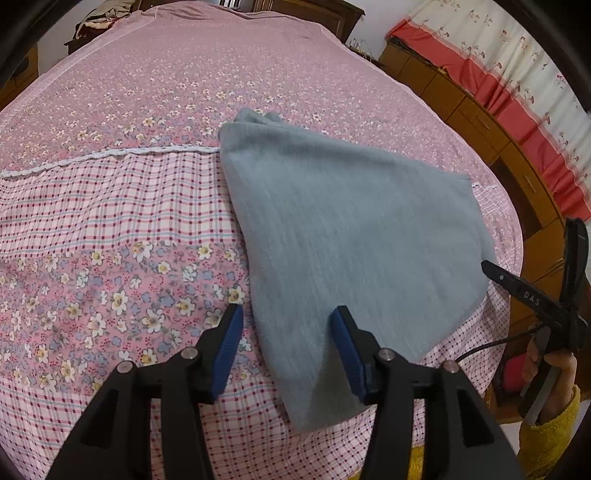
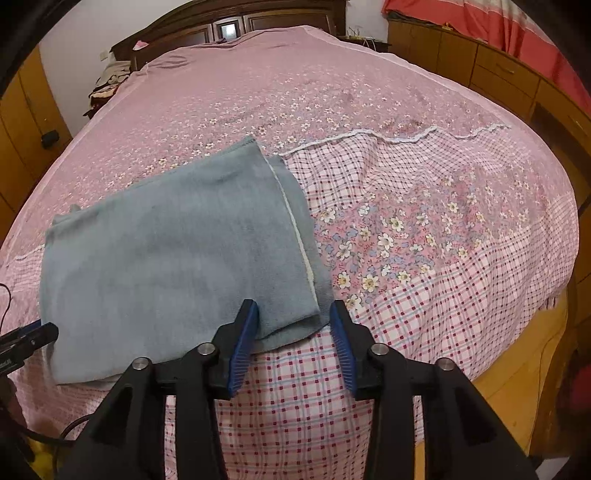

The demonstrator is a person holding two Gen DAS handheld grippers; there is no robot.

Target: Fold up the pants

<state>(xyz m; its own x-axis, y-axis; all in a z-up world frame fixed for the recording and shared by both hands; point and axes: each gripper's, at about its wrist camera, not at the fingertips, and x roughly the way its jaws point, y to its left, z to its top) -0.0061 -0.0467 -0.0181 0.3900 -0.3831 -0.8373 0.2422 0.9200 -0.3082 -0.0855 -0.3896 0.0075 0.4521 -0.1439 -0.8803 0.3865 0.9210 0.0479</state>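
- My left claw [image 1: 286, 317] stands partly spread, its blue pads [image 1: 229, 350] gripping nothing; the left edge of the folded pants [image 1: 351, 229] runs between the two fingers, with the right pad over the cloth and the left pad over the bedspread [image 1: 110, 221].
- My right claw [image 2: 293, 314] is also partly spread and holds nothing; the near right corner of the pants [image 2: 166, 251] lies in the gap between its fingers, and whether the pads brush the cloth I cannot tell.
- The pants are a grey-blue folded bundle lying flat on the bed, close to its near edge, across the lace seam [image 1: 110, 157] where the small-flower cloth meets the checked band.
- In the right wrist view the top layer stops short of the bundle's right side, so a pale hem line [image 2: 295, 229] and a strip of the lower layer show.
- In the left wrist view my right claw's black body [image 1: 535, 295] sits past the right end of the pants, held by my hand [image 1: 546, 365] in a yellow sleeve [image 1: 550, 435].
- In the right wrist view the tip of my left claw [image 2: 33, 336] shows at the left end of the pants.
- A wooden headboard [image 2: 240, 22] stands at the far end of the bed, low wooden cabinets [image 2: 480, 70] along its right side, and a red and cream curtain [image 1: 517, 74] above them.
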